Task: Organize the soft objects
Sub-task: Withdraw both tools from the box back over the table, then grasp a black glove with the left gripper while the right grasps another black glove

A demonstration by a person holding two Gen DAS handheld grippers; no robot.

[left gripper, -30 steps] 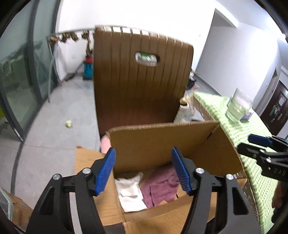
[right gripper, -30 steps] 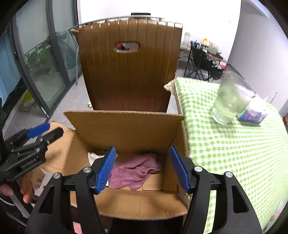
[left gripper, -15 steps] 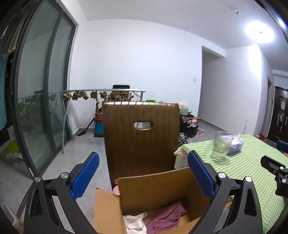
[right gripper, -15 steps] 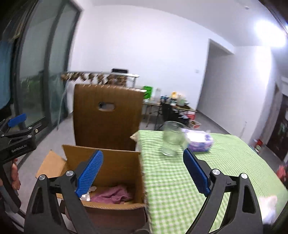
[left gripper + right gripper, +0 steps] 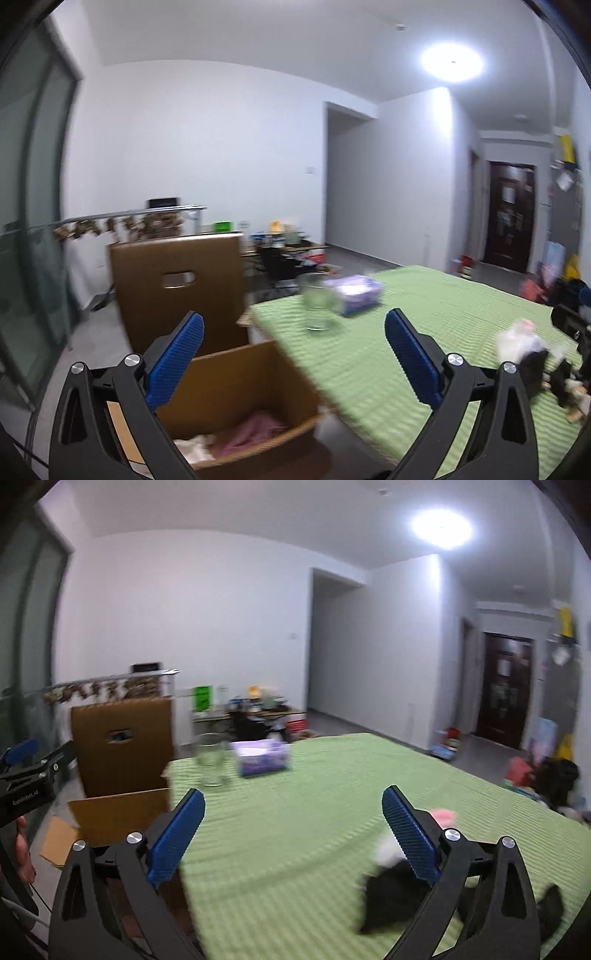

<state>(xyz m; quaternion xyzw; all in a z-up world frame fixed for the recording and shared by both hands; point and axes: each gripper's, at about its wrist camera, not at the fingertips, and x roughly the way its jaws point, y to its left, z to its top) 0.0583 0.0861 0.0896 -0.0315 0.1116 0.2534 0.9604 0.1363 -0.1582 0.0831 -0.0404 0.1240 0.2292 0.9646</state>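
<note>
Green tabletop [image 5: 295,849] carries black cloth [image 5: 391,893]; both claws, right claw [image 5: 293,834] and left claw [image 5: 293,354], gape empty. Next: grasp cloth, carry to box [image 5: 236,391].

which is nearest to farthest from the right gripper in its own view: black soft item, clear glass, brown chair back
1. Black soft item, on the green table right by the right gripper, toward its right finger.
2. Clear glass, far left part of the table.
3. Brown chair back, beyond the table's left edge.

White "GenRobot.AI" lettering on left gripper [image 5: 27,775]
</note>
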